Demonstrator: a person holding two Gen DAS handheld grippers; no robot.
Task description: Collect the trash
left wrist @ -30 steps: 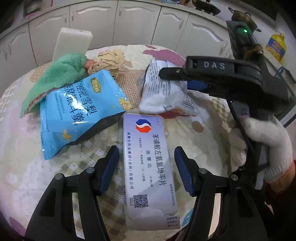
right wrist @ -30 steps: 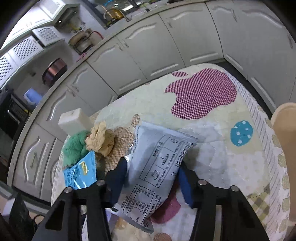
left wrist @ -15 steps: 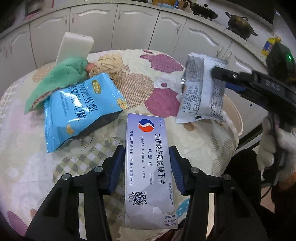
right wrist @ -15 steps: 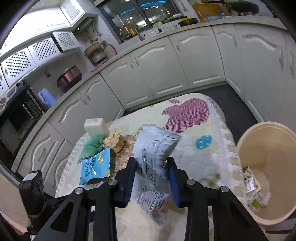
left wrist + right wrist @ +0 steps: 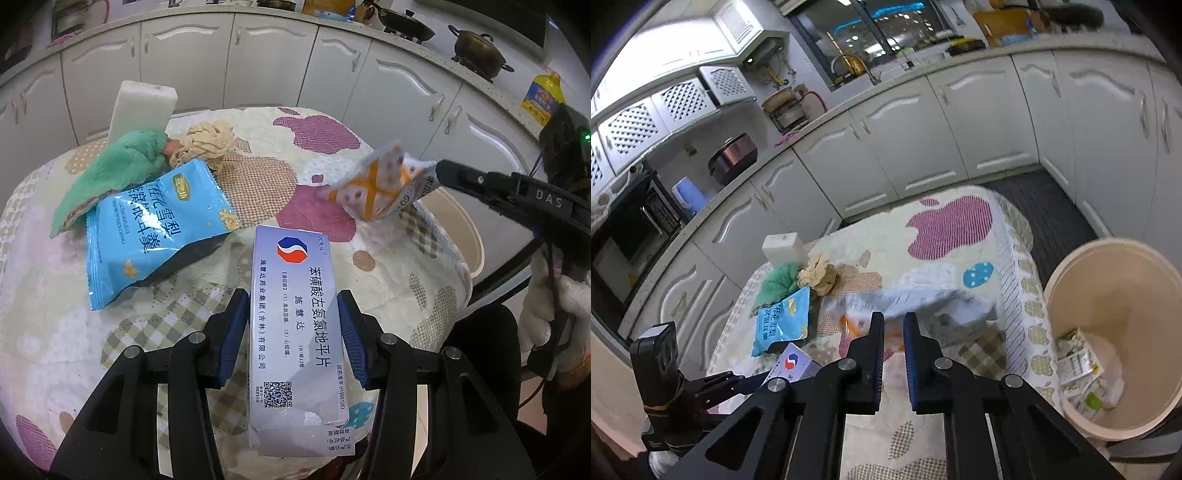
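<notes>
My left gripper is shut on a white medicine box with blue Chinese print, at the near edge of the table. My right gripper is shut on a white snack wrapper, blurred, held above the table's right side; it also shows in the left wrist view with orange markings. A blue snack bag lies on the table left of the box. A beige trash bin stands on the floor to the right and holds some packets.
A green cloth, a crumpled beige paper and a white block sit at the table's far left. The table has a patterned quilted cover. White kitchen cabinets run behind.
My right gripper has carried the wrapper further right and turned it, its orange side now facing the left camera. My left gripper has closed onto the medicine box.
</notes>
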